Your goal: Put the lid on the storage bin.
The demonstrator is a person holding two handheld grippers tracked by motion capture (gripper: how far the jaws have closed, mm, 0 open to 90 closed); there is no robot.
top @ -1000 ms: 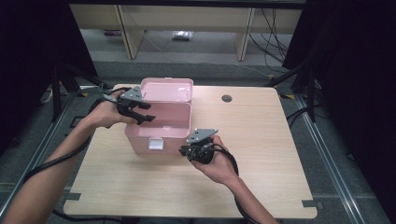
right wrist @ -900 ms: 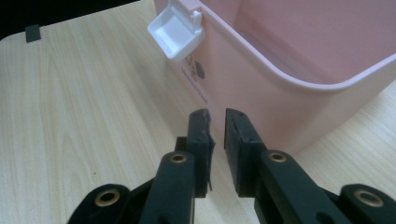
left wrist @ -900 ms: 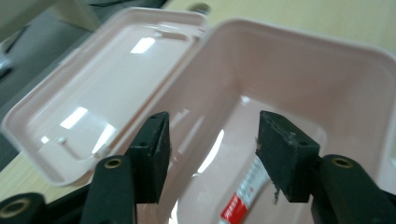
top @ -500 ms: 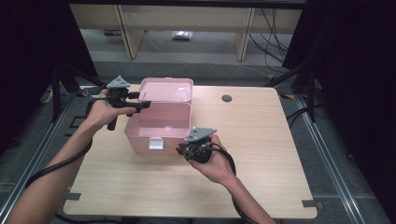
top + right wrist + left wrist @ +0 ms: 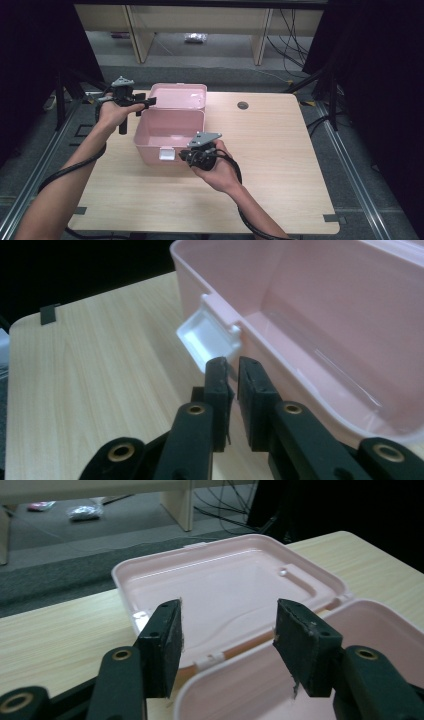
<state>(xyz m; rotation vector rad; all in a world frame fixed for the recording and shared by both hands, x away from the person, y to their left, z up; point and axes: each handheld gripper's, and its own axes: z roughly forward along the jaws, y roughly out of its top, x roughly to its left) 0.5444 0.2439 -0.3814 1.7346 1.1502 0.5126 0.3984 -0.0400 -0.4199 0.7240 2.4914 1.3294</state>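
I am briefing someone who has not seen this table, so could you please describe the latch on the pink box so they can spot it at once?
On the light wooden table stands an open pink plastic box, its lid folded back flat behind it. On the front wall facing the person hangs the small white plastic latch flap, just left of the right gripper. It is the only white part on the pink box.

A light wooden table (image 5: 280, 150) with a round cable hole (image 5: 243, 105) is standing on grey carpeted floor (image 5: 200, 60). Pale wooden furniture legs (image 5: 262, 40) are rising beyond it, with black cables (image 5: 290, 30) trailing beside them. Black curtains (image 5: 370, 75) are hanging at both sides, and metal rails (image 5: 350, 165) are flanking the table.
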